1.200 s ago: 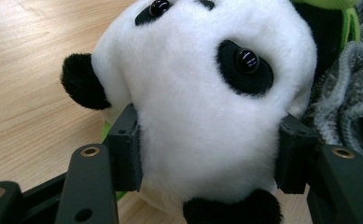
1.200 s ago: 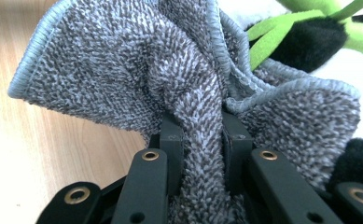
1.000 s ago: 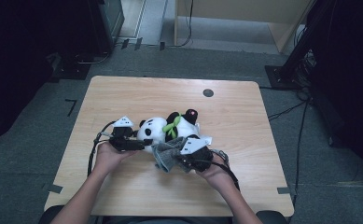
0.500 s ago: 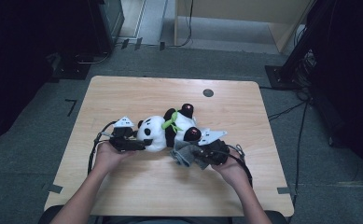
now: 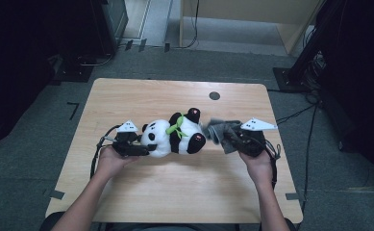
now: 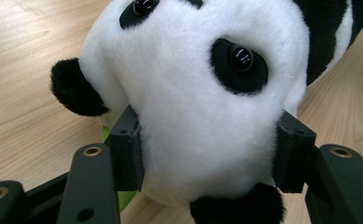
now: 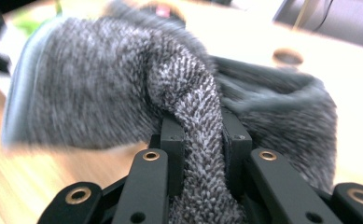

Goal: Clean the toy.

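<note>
plush and light, the panda (image 5: 172, 137) lies on its side mid-table, head clamped between the left gripper (image 5: 141, 150) jaws; it squashes, so a grip across the head or body suits it. grey knitted cloth (image 5: 220, 132) is limp and pinched in a fold by the right gripper (image 5: 232, 139), just off the panda's feet. wooden table (image 5: 175, 192) is smooth, with dark grey floor around it.

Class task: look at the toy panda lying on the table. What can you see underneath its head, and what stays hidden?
Under the panda head, a sliver of green peeks out on the wooden table. The plush covers the rest, so what the green belongs to cannot be told.
</note>
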